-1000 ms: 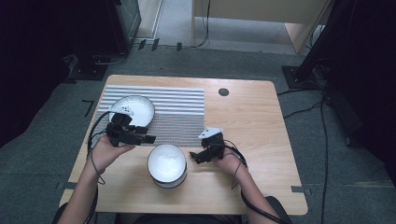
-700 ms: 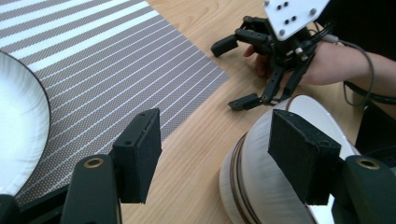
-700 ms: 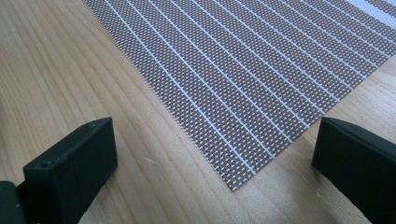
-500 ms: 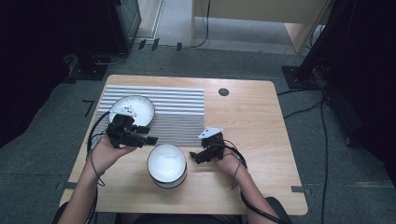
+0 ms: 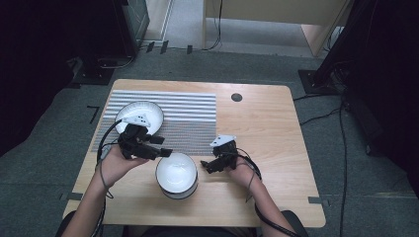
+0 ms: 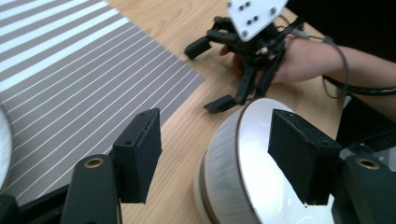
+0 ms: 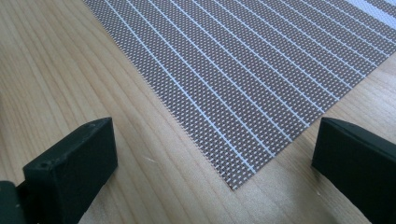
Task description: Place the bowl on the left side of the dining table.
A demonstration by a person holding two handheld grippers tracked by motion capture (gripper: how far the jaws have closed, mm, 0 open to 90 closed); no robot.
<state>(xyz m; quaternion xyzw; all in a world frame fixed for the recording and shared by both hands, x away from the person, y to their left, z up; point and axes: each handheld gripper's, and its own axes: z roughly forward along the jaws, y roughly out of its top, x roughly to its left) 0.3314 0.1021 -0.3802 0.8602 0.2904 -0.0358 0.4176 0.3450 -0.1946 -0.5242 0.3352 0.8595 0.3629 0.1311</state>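
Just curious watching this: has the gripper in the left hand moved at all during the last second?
Barely. The left gripper sits by the same edge of the white bowl on the table, jaws open, with no clear shift.

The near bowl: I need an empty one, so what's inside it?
The near bowl shows a bare white inside in the high view. In the left gripper view, one pad of the open left gripper covers part of it.
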